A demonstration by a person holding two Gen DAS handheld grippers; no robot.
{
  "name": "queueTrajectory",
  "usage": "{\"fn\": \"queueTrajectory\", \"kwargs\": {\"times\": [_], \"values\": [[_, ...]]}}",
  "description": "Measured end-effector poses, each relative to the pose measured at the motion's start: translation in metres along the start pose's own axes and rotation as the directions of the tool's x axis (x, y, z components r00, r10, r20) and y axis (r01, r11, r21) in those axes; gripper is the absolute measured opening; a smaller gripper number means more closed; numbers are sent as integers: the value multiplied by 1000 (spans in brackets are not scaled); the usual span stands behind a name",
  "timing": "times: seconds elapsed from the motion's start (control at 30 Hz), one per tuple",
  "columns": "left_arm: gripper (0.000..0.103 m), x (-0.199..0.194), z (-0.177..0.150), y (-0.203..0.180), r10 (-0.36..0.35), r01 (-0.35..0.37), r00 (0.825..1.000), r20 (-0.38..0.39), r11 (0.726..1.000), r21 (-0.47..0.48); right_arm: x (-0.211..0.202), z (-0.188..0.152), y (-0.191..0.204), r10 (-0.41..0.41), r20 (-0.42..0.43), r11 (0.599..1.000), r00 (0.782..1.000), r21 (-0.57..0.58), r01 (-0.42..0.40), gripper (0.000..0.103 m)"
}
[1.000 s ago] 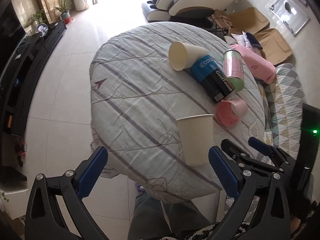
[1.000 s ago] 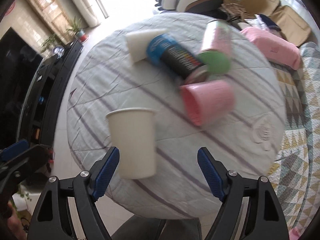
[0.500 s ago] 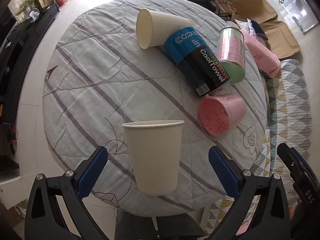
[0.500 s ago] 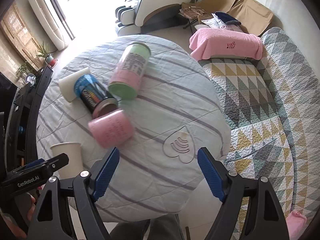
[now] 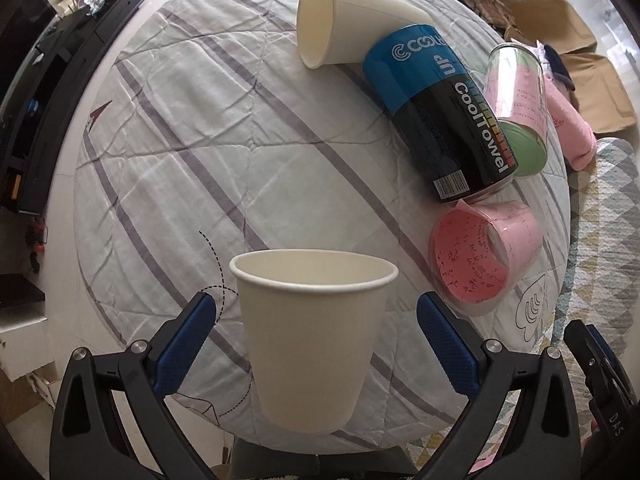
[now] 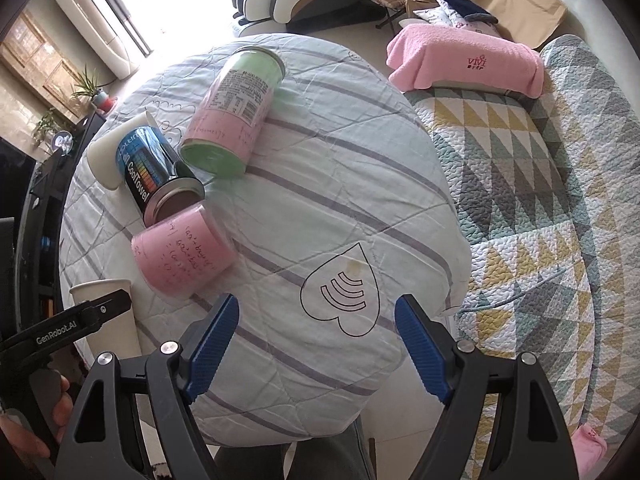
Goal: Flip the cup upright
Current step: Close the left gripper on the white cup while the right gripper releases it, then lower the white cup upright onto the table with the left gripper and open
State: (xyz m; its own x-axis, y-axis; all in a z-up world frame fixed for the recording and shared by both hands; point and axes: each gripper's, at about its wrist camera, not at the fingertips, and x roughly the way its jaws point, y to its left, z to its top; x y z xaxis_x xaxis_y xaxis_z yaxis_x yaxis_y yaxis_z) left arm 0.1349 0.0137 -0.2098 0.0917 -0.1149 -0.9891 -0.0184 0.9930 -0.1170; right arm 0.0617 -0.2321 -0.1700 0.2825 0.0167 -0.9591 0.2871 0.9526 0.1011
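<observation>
White paper, mouth up: the cup (image 5: 312, 336) stood upright near the front edge of the round counter (image 5: 192, 128), which was covered by a pale quilted cloth with grey-purple stripes. We saw our left gripper (image 5: 316, 328) spread wide, its blue pads (image 5: 188, 344) on either side of the cup with a gap showing on both sides, so nothing was gripped. In the right wrist view the same cup (image 6: 108, 320) sat at the counter's left edge, partly hidden behind the left gripper's black arm.

Our right gripper (image 6: 316, 340) was also wide apart and held nothing; it hung over the cloth beside a printed heart outline (image 6: 344, 292), well apart from the cup.

Farther back on the counter lay a second paper cup (image 5: 344, 28) on its side, its base touching a blue-and-black CoolTowel can (image 5: 440, 120). Just beside that can lay a clear jar with a green lid (image 5: 520, 112), and a clear jar lined with pink paper (image 5: 484, 256) rested on its side near the can's lower end. Beyond the counter we could make out a pink towel (image 6: 464, 64) draped over something next to a triangle-patterned quilt (image 6: 552, 208).
</observation>
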Motion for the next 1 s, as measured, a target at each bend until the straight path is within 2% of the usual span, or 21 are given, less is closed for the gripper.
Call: {"fn": "queueTrajectory", "kwargs": {"times": [0.03, 0.07, 0.1, 0.13, 0.2, 0.27, 0.57, 0.73, 0.93, 1.0], "values": [[91, 0, -1, -1, 30, -30, 999, 22, 1000, 1, 1, 1, 0, 5, -3, 1000, 1000, -1, -5, 82], [77, 0, -1, -3, 59, -60, 997, 50, 998, 15, 2, 2, -1, 7, -6, 1000, 1000, 0, -7, 82], [69, 1, -1, -5, 78, -80, 995, 57, 996, 27, 3, 3, -1, 11, -9, 1000, 1000, 1, -11, 82], [68, 0, -1, -4, 59, -60, 996, 63, 998, 21, 3, 4, -2, 16, -11, 1000, 1000, 4, -16, 82], [68, -4, -2, -2, 22, -22, 997, 67, 1000, 6, 3, 5, -3, 20, -6, 1000, 1000, 7, -20, 82], [68, -7, -2, -1, 42, -43, 996, 75, 999, 2, 2, 7, -3, 22, -2, 1000, 1000, 10, -22, 82], [68, -28, 8, 2, 20, -21, 993, 120, 1000, 6, -1, 7, -3, 29, 2, 999, 1000, 29, -29, 82], [69, -52, 15, -4, 1, -10, 979, 205, 999, 45, -6, 7, -2, 23, 15, 999, 1000, 43, -24, 82], [72, -77, 22, -9, -67, 37, 947, 315, 994, 98, -9, 2, 2, 17, 24, 999, 1000, 44, -19, 82], [71, -76, 20, -9, -68, 34, 943, 325, 993, 109, -8, 1, 2, 18, 22, 999, 1000, 45, -19, 82]]}}
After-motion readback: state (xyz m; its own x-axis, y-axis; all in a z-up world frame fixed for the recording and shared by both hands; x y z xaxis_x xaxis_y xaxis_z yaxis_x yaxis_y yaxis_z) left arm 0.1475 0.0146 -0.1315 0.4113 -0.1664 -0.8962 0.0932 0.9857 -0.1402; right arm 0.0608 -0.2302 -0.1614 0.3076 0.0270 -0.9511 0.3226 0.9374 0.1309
